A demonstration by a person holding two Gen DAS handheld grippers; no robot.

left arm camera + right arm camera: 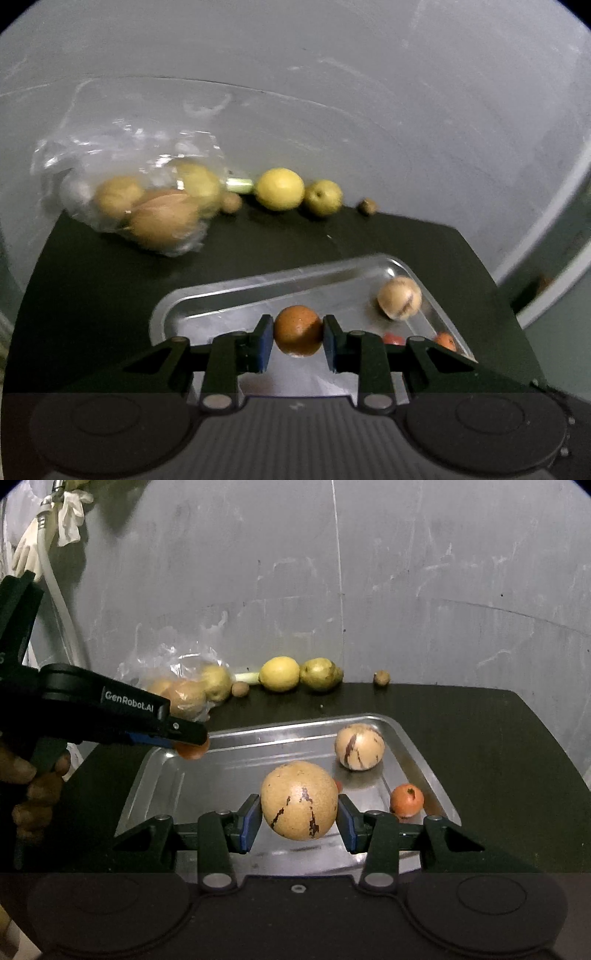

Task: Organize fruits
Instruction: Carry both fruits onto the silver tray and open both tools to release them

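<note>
My left gripper [298, 334] is shut on a small orange fruit [297, 330], held above the near left part of the metal tray [229, 291]. From the right wrist view the left gripper [184, 738] enters from the left with that orange fruit [191, 750] over the tray's left rim. My right gripper [300, 818] is shut on a large tan streaked melon [300, 800] above the metal tray [236, 760]. In the tray lie a smaller streaked melon [359, 746] and a small orange fruit [406, 799].
Along the wall on the dark table [480, 738] sit a clear plastic bag of fruit [184, 690], a lemon [279, 673], a yellow-green fruit [320, 674] and a small brown nut [381, 678]. A hand [33, 786] holds the left gripper. A hose and glove [44, 554] hang at left.
</note>
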